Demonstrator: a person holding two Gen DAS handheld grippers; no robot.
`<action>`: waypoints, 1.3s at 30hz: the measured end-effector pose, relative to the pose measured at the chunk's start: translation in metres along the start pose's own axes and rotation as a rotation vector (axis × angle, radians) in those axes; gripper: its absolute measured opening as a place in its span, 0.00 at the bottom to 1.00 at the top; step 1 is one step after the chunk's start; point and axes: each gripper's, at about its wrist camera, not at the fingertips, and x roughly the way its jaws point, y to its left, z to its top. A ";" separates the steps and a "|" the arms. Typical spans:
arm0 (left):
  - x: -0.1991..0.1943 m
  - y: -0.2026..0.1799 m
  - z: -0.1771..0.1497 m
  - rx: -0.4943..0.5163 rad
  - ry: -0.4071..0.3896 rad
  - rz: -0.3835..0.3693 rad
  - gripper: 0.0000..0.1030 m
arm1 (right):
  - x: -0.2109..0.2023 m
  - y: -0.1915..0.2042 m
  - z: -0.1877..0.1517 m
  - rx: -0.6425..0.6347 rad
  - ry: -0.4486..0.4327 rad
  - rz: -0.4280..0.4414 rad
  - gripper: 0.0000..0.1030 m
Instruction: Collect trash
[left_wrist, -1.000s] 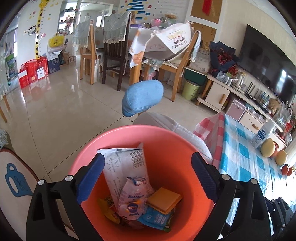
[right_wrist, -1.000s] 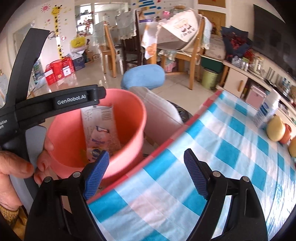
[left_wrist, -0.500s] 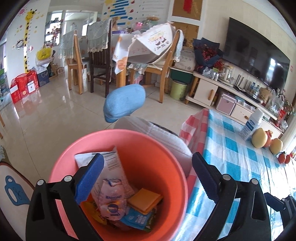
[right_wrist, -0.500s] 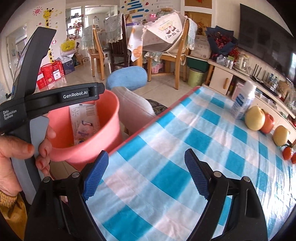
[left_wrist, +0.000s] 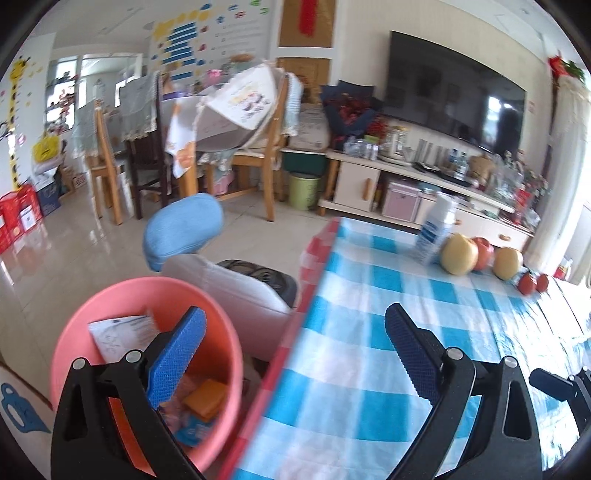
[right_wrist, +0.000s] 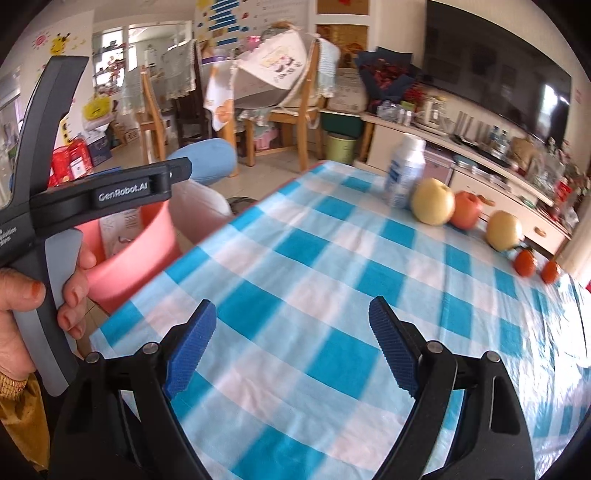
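Pink bucket (left_wrist: 110, 306) beside table edge, lower left, holding wrappers (left_wrist: 122, 332) and an orange packet (left_wrist: 207, 398). Left gripper (left_wrist: 295, 354) jaws apart, empty, straddling bucket rim and checked tablecloth (left_wrist: 369, 332). Right gripper (right_wrist: 291, 339) jaws wide apart, empty, over tablecloth.

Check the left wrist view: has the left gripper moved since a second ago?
Yes. The left gripper has swung right: it was centred over the pink bin, and now the bin sits under its left jaw while the checked tablecloth fills the gap.
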 end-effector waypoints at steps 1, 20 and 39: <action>-0.003 -0.008 -0.002 0.011 -0.002 -0.015 0.94 | -0.004 -0.006 -0.004 0.010 -0.003 -0.007 0.83; -0.057 -0.118 -0.037 0.162 -0.042 -0.099 0.94 | -0.079 -0.099 -0.047 0.096 -0.149 -0.188 0.83; -0.099 -0.222 -0.050 0.258 -0.097 -0.154 0.94 | -0.137 -0.185 -0.084 0.221 -0.250 -0.326 0.84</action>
